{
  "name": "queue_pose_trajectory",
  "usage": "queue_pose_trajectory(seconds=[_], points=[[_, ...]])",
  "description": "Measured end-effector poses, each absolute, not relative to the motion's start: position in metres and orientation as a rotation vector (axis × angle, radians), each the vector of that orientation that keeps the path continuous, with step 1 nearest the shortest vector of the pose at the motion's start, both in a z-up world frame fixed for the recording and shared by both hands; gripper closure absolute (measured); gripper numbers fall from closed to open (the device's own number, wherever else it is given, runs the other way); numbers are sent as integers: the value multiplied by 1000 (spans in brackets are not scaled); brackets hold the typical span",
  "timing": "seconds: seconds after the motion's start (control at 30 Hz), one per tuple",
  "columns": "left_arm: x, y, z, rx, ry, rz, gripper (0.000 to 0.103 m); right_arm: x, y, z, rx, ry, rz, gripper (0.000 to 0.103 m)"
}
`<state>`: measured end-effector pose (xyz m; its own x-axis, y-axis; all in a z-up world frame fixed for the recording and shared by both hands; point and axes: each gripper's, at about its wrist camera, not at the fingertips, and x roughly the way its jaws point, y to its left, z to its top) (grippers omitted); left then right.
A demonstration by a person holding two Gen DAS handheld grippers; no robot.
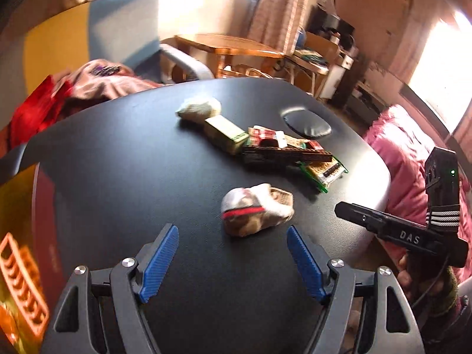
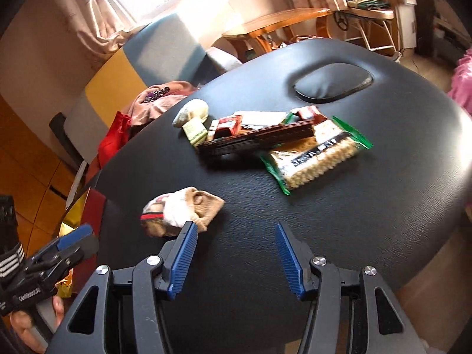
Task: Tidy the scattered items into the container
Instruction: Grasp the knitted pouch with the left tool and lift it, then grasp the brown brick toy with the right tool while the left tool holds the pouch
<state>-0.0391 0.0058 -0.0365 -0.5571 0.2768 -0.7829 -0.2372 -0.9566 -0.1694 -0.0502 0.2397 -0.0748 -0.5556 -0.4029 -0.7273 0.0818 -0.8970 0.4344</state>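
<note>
A rolled beige sock with a red stripe (image 1: 256, 208) lies on the black padded table (image 1: 147, 177), just ahead of my open, empty left gripper (image 1: 233, 233). In the right wrist view the sock (image 2: 180, 212) lies just left of my open, empty right gripper (image 2: 236, 230), by its left fingertip. Farther back lie a brown brick plate (image 1: 283, 155) (image 2: 256, 138), a green-edged snack packet (image 1: 323, 172) (image 2: 315, 156), red packets (image 1: 265, 135) (image 2: 227, 125), a small green box (image 1: 227, 131) (image 2: 194, 131) and a pale rolled sock (image 1: 199, 107) (image 2: 191, 112).
An orange slatted crate (image 1: 20, 283) sits low at the left, off the table edge. The right gripper's body (image 1: 413, 233) hovers by the table's right edge. A chair with clothes (image 1: 88, 82) stands behind; pink bedding (image 1: 413, 153) lies right. An oval cushion (image 2: 333, 84) is set into the table.
</note>
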Motion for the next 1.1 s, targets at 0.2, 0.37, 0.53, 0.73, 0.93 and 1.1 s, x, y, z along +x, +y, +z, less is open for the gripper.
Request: queue_pose_trajectory(seconds=[0.2, 0.37, 0.53, 0.73, 0.93, 1.1], points=[[-66, 30, -55, -1322, 48, 2487, 26, -51, 257, -84, 1328, -566, -2516, 46], [-81, 34, -69, -1362, 44, 2469, 25, -54, 261, -84, 1324, -576, -2527, 46], [-89, 38, -79, -1383, 66, 2466, 26, -57, 262, -83, 1326, -556, -2535, 45], [-93, 36, -87, -1399, 38, 2474, 29, -58, 262, -84, 1340, -558, -2532, 42], [-86, 35, -95, -1406, 73, 2477, 60, -53, 255, -81, 1342, -529, -2532, 40], [-66, 15, -93, -1417, -2, 2524, 64, -44, 250, -79, 1346, -501, -2533, 40]])
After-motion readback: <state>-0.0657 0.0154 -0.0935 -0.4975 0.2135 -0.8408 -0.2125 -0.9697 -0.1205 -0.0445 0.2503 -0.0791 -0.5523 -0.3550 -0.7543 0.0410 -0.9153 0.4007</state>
